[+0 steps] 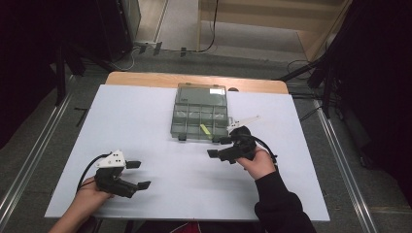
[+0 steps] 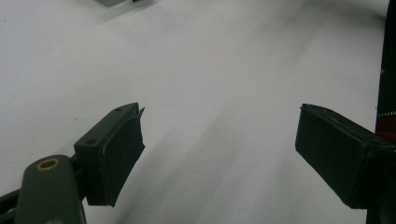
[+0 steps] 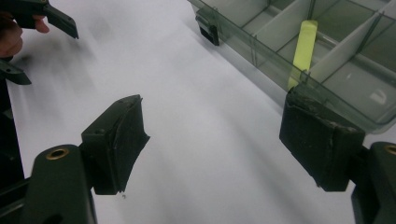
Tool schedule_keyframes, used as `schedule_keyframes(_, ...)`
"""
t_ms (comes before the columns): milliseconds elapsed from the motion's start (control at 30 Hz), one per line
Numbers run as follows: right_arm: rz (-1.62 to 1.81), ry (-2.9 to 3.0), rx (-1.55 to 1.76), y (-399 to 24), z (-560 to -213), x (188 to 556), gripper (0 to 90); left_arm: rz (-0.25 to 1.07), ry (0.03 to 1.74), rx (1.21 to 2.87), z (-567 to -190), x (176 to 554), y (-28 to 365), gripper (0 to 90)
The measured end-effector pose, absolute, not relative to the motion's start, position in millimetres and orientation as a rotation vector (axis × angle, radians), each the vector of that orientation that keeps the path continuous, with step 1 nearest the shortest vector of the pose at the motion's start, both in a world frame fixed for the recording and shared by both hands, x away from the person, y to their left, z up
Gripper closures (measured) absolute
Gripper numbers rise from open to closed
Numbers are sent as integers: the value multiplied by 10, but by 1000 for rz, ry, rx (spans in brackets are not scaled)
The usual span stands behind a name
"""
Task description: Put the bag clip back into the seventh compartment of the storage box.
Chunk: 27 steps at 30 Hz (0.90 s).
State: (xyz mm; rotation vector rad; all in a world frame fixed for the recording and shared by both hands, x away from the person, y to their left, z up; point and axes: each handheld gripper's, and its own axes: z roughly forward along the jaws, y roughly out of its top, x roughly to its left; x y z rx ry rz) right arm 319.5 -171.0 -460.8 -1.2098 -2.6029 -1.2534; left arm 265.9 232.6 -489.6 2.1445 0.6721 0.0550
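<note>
A clear grey compartment box [image 1: 189, 127] lies open at the middle back of the white table, its lid folded away from me. A yellow-green strip [image 1: 205, 130] leans in one of its front compartments [image 3: 302, 46]. My right gripper [image 1: 218, 146] hovers just in front of the box's right front corner, open, with nothing between its jaws [image 3: 212, 140]; one jaw sits close to the box wall [image 3: 261, 51]. My left gripper [image 1: 140, 174] rests near the table's front left, open and empty over bare white surface [image 2: 219, 140].
The white table sheet [image 1: 145, 116] spreads wide between the two grippers. A wooden table edge [image 1: 145, 77] runs along the back. Black latches [image 1: 182, 137] stick out from the box's front. Dark floor, cables and stands surround the table.
</note>
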Motion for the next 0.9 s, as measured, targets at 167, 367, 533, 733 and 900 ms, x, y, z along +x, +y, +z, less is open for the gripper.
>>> schedule_keyframes(167, -1218, -2618, -1214, -1738, -4628, 3133, 203, 57, 671, 2147, -4894, 2658, 2326, 148)
schedule_keyframes(367, -1158, -2626, -1170, -1757, -4627, 3084, 199, 56, 675, 2143, -4893, 2659, 2329, 148)
schedule_keyframes(533, -1173, -2618, -1177, -1803, -4632, 3004, 206, 58, 675, 2140, -4895, 2658, 2326, 148)
schedule_keyframes(733, -1180, -2614, -1199, -1892, -4692, 2904, 206, 58, 675, 2140, -4895, 2658, 2325, 148)
schedule_keyframes(900, -1214, -2579, -1228, -1993, -4743, 2832, 205, 59, 674, 2143, -4892, 2656, 2324, 148)
